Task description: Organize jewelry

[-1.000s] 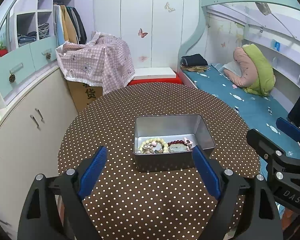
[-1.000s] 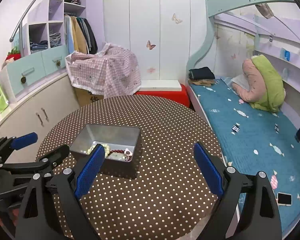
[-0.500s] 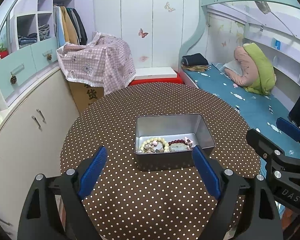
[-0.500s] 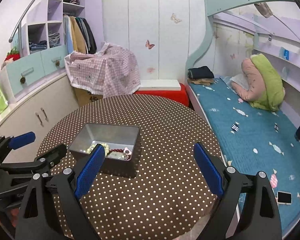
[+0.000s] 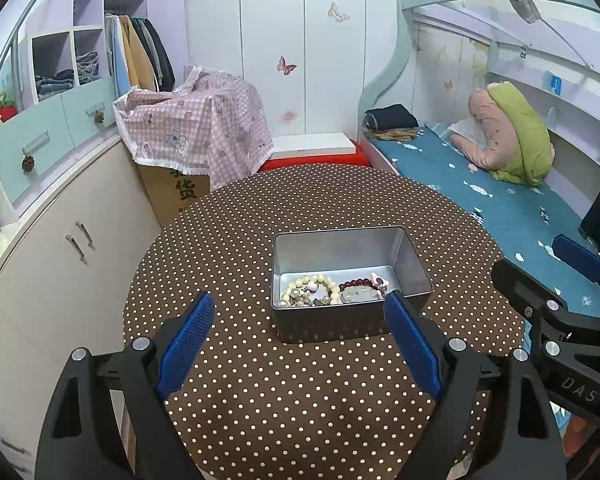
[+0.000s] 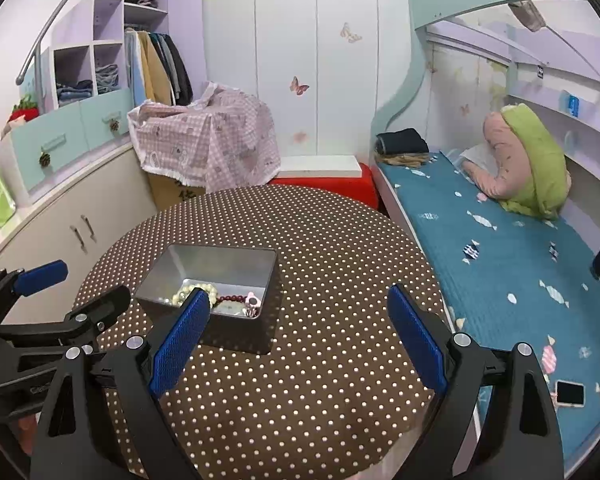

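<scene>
A grey metal tin [image 5: 342,322] stands open on the round table with the brown dotted cloth [image 5: 260,400]. Inside lie a cream bead bracelet [image 5: 312,284], a dark red bead bracelet [image 5: 356,281] and other small pieces. My left gripper [image 5: 298,300] hovers open just in front of the tin, nothing between its blue pads. In the right wrist view the tin [image 6: 244,330] sits left of centre, and my right gripper [image 6: 300,294] hangs open over the cloth [image 6: 320,380] to the tin's right. The left gripper's fingers [image 6: 40,276] show at that view's left edge.
A bed with a teal sheet [image 6: 500,260] runs along the table's right side, a phone [image 6: 570,393] lying on it. Cabinets [image 5: 60,248] stand to the left. A checked cloth covers a cardboard box [image 5: 196,136] behind the table, beside a red stool [image 6: 328,184].
</scene>
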